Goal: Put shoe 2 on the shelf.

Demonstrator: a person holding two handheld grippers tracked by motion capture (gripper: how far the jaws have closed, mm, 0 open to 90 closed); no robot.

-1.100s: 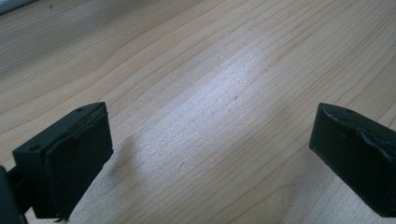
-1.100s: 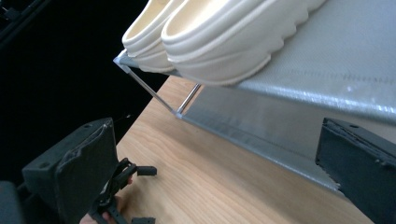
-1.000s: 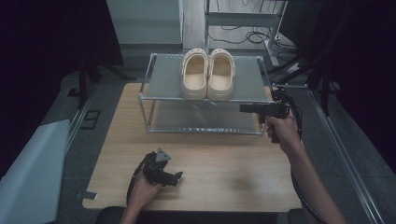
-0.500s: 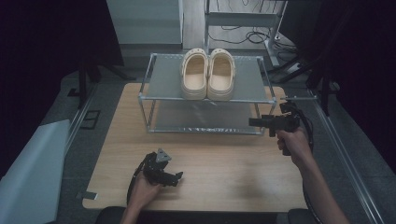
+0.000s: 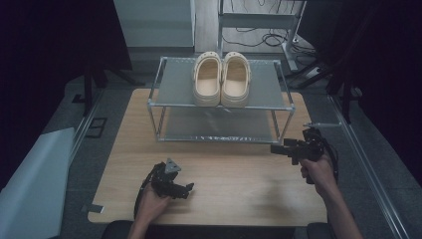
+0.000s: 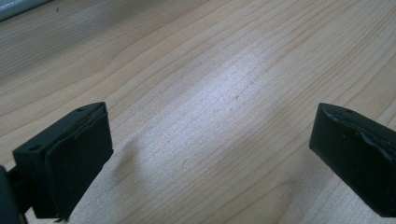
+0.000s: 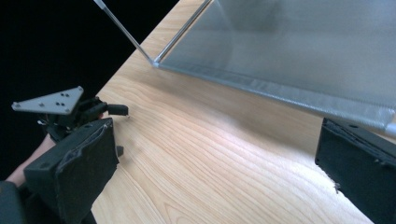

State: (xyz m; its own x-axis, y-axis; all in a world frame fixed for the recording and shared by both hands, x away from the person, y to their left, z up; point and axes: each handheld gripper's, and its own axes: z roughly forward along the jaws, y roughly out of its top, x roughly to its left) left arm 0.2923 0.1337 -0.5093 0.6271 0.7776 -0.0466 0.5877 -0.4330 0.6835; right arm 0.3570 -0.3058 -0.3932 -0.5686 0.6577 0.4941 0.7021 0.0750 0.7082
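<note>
Clogs (image 5: 222, 78): pair of cream clogs, side by side and touching, on the top shelf of the rack, toes toward the far side. Same place as one second ago; neither gripper touches them.
Rack (image 5: 169, 89): two-tier metal frame with grey shelves, standing on the far half of the table. Lower shelf front edge runs across the right gripper view (image 7: 299, 95). Unmoved.
Right gripper (image 5: 274, 148): held in the right hand (image 5: 314, 172), jaws pointing left, just off the near right corner of the rack and apart from it. One second ago it was level with the rack's right end, close to the top shelf; half a second ago it was lower and nearer; now it is nearer the person again, over the bare table. Jaws stand wide apart with nothing between them (image 7: 217, 175).
Left gripper (image 5: 187, 188): held in the left hand (image 5: 152, 201) on the near left part of the table, jaws pointing right. Position unchanged across all three moments. Jaws spread wide over bare wood, holding nothing (image 6: 210, 149).
Table (image 5: 239, 184): light wood top; both grippers well apart from each other.
</note>
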